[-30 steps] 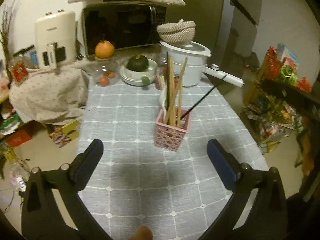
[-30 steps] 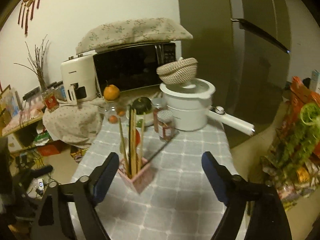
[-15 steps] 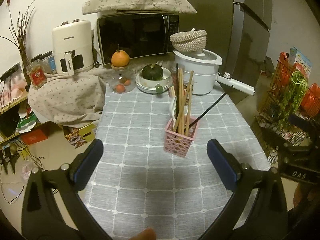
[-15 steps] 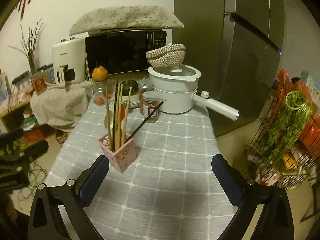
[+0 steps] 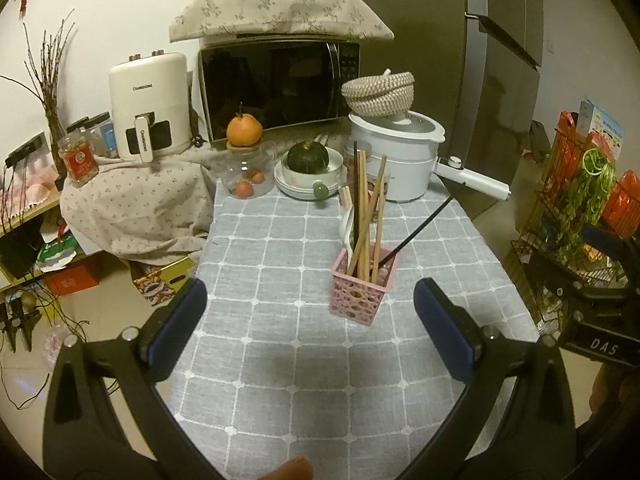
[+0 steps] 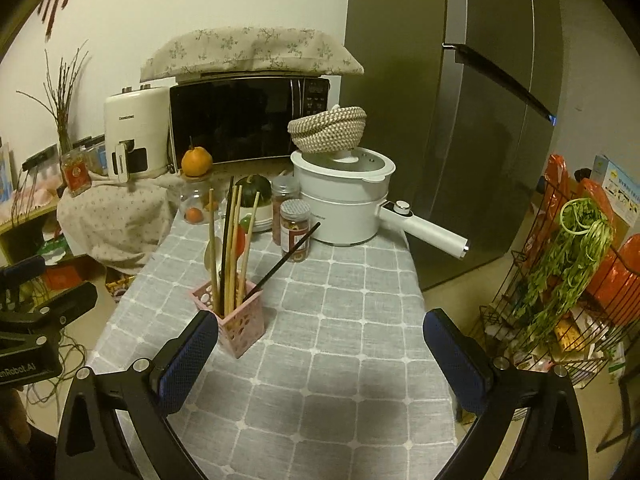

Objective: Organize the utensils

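both tools wide apart, empty: left tool (image 5: 308,316), right tool (image 6: 320,344). pink holder (image 5: 362,288) mid table (image 5: 280,360), chopsticks (image 5: 366,216) upright inside. prob light, stiff, slick; pinch near top ends, holder may tip.

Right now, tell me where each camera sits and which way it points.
Left wrist: on the open left gripper, above the table's near left end, facing the pink utensil holder and microwave; its fingers, a fingertip and the other gripper show.
Right wrist: on the open right gripper, further right, aimed at the white pot and fridge; its fingers show.
Shared: holder, microwave, pot, checked tablecloth.
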`<action>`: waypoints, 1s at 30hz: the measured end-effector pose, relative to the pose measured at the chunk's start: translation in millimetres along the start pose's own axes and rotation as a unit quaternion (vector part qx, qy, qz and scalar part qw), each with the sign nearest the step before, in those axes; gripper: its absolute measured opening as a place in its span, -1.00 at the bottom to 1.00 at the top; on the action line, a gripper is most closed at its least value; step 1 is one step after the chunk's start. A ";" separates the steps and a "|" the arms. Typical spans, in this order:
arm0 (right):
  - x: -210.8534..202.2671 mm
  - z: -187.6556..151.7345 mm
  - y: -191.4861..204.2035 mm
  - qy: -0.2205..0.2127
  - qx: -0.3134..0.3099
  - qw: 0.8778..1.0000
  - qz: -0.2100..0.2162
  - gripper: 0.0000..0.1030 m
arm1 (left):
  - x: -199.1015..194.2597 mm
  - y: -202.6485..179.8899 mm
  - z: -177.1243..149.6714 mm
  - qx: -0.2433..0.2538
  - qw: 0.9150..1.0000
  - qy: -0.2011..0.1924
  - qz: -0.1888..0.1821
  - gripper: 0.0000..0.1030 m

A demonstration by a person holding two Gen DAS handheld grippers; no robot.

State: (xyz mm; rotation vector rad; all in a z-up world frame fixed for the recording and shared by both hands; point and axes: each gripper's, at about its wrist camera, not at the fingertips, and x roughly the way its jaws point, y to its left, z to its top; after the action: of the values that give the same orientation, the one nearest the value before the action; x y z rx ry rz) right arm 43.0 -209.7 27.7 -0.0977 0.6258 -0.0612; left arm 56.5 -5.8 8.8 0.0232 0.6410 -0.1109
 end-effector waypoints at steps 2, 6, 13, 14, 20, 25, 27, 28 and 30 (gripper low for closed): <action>-0.8 0.5 -0.2 -0.002 0.002 1.000 -0.001 1.00 | -1.5 0.5 0.0 0.001 1.000 -0.003 0.001 0.99; -2.4 1.6 -1.2 -0.004 0.007 1.000 0.000 1.00 | -3.1 0.8 -0.2 0.003 1.000 -0.007 0.002 0.99; -6.7 2.6 -3.1 -0.010 0.012 1.000 0.001 1.00 | -4.6 -1.1 -0.3 0.005 1.000 -0.012 0.003 0.99; -7.2 2.6 -3.7 -0.011 0.012 1.000 0.001 1.00 | -4.8 -1.6 -0.3 0.005 1.000 -0.013 0.003 0.99; -7.9 3.2 -8.4 -0.012 0.021 1.000 0.000 1.00 | -4.5 -2.4 0.2 0.006 1.000 -0.013 0.003 0.99; -8.4 3.4 -9.4 -0.012 0.022 1.000 0.000 1.00 | -4.6 -2.7 -0.1 0.006 1.000 -0.013 0.003 0.99; -8.3 3.2 -9.4 -0.012 0.022 1.000 0.000 1.00 | -4.5 -3.2 -0.3 0.006 1.000 -0.013 0.003 0.99; -8.4 3.2 -9.2 -0.012 0.022 1.000 0.000 1.00 | -4.6 -2.8 -0.3 0.006 1.000 -0.013 0.003 0.99; -8.7 3.3 -8.4 -0.010 0.022 1.000 0.001 1.00 | -4.7 -2.9 -0.3 0.005 1.000 -0.013 0.003 0.99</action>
State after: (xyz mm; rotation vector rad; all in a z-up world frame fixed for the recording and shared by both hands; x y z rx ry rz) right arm 37.7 -217.1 36.4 -0.0561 0.6038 -0.0721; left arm 52.3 -8.2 11.4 0.0341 0.6140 -0.1084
